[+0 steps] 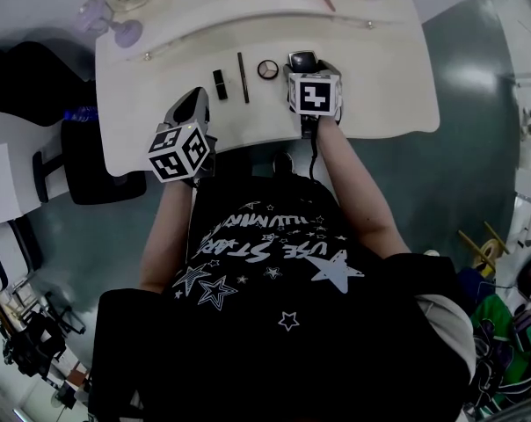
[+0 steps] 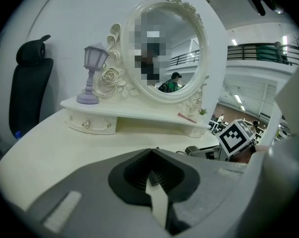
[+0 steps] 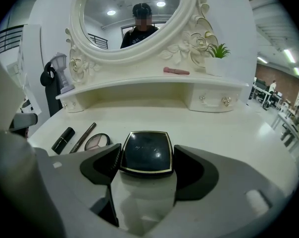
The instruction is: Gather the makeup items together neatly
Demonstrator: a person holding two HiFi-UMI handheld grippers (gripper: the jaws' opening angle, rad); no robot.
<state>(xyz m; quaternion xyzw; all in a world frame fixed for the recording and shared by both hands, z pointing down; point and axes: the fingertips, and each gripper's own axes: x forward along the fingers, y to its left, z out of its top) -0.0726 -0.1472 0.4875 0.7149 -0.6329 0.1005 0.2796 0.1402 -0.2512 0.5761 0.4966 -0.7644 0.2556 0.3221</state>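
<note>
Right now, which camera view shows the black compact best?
The right gripper view: the black compact fills the middle, lid up, between the jaws of the right claw. The head view shows only a small dark part of it past that claw. The left gripper view does not show it clearly.

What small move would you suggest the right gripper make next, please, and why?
Probably carry the black compact, which the right gripper seems to clamp, to the left and set it beside the round eyeshadow pot. That pot, the eyeliner pencil and the lipstick already lie in a row there.
</note>
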